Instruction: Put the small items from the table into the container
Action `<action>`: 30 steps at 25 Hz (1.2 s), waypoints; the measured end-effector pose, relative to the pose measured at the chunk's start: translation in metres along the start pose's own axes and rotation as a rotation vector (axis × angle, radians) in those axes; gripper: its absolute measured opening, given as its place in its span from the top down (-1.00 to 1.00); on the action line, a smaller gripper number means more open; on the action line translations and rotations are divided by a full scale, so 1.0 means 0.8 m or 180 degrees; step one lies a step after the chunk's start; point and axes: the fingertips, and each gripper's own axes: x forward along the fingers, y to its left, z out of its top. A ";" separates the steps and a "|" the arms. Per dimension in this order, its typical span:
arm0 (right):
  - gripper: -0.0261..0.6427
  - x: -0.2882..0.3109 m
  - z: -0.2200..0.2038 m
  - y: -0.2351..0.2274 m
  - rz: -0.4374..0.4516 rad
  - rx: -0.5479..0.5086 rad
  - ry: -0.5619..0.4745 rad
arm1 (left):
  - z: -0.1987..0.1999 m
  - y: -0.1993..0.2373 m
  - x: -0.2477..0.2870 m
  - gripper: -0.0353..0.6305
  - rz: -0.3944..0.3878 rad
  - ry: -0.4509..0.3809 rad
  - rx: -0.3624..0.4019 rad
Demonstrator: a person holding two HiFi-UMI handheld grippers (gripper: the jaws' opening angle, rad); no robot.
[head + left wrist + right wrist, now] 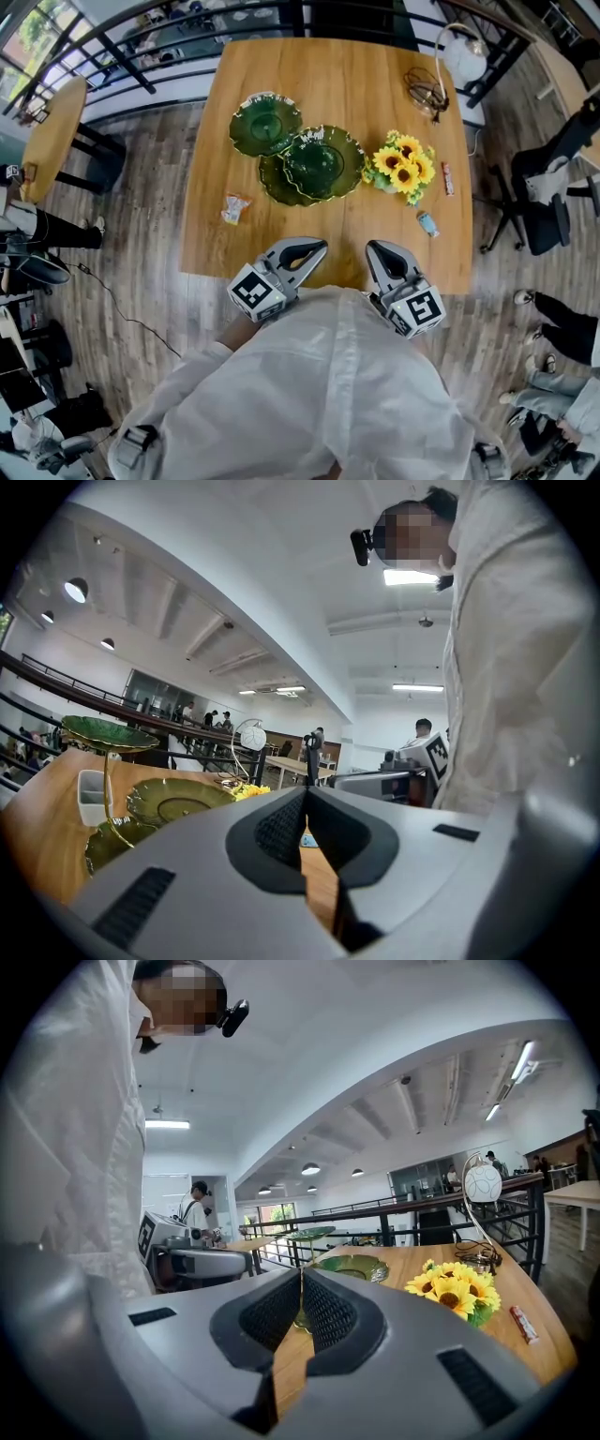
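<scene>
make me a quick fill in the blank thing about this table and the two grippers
1. The sunflowers have ____ petals.
2. In the head view, the red bar lies to the ____ of the sunflowers.
3. The left hand-held gripper and the right hand-held gripper both have their jaws ____, with nothing between them.
4. The stacked dishes are ____ in colour.

Missing words: yellow; right; shut; green

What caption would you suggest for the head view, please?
Both shut, left hand-held gripper and right hand-held gripper hover at the table edge near green dishes.
</scene>
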 end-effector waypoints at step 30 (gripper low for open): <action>0.65 -0.039 -0.103 -0.191 -0.0559 -0.0124 0.0970 | -0.004 0.020 0.000 0.87 0.0260 0.0011 -0.0026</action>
